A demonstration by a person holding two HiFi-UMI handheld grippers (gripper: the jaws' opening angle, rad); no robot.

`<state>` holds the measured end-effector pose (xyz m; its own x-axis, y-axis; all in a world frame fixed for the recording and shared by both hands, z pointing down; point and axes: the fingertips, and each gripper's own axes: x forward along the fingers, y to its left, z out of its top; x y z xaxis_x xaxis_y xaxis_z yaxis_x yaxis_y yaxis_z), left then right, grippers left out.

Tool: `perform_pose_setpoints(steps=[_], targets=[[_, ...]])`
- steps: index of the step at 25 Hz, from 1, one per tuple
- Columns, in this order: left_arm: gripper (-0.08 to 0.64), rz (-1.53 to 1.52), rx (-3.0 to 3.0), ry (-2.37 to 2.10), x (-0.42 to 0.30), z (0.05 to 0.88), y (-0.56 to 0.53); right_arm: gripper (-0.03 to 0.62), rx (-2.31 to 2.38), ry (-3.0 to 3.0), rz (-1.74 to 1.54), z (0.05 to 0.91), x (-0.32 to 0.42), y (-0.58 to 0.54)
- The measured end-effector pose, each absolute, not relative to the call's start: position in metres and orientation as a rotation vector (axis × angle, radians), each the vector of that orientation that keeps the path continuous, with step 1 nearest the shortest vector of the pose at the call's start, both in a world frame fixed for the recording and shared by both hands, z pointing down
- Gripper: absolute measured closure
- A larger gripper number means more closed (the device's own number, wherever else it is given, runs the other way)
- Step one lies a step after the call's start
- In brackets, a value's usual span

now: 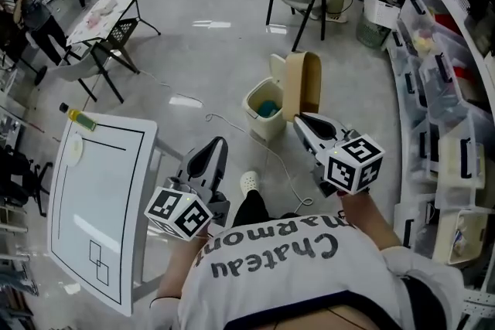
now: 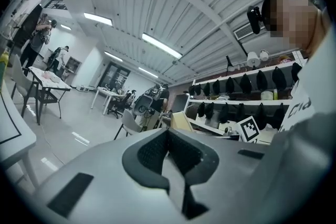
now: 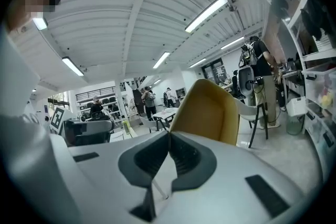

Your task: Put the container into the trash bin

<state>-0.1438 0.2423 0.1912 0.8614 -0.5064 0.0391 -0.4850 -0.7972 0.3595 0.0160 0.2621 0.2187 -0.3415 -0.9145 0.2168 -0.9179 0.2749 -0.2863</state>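
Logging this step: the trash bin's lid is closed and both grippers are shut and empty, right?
No, the lid stands open on the trash bin, as the head view shows. Both the left gripper and right gripper are shut and empty.

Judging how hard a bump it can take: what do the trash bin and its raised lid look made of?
Trash bin: likely moulded plastic, cream and matte, with smooth rounded walls. Lid: probably plastic too, tan-yellow with a faint sheen, one smooth curved shell.

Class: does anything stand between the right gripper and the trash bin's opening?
Nothing visible does. The right gripper, jaws together, hovers beside the trash bin, whose lid stands open; a blue thing lies inside.
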Motion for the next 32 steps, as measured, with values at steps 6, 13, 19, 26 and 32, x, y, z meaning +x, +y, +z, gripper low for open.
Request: perform_pose_setpoints(steps=[6,13,19,26,32], targets=[[0.537,-0.059,2.674,-0.722,-0.13,0.197,0.198,0.558,1.807,-2.483,0.586,0.223,0.029,0.222],[0.537,-0.038,2.667,-0.681,-0.112,0.2,0.133,0.558,1.808,-2.468,0.608,0.224,0.042,0.162],[0.537,-0.031,2.69,-0.663,-0.103,0.188,0.067,0.558,1.81,-2.472,0.581,0.212,0.048,0.096],[0.537,-0.009,2.704,-0.634,-0.091,0.184,-0.011,0.558,1.853,-2.47,0.591,0.212,0.057,0.025],[0.537,-0.013,2.749,-0.574,-0.083,0.18,-0.057,0.558,1.91,-2.453,0.587,0.215,0.062,-0.015]])
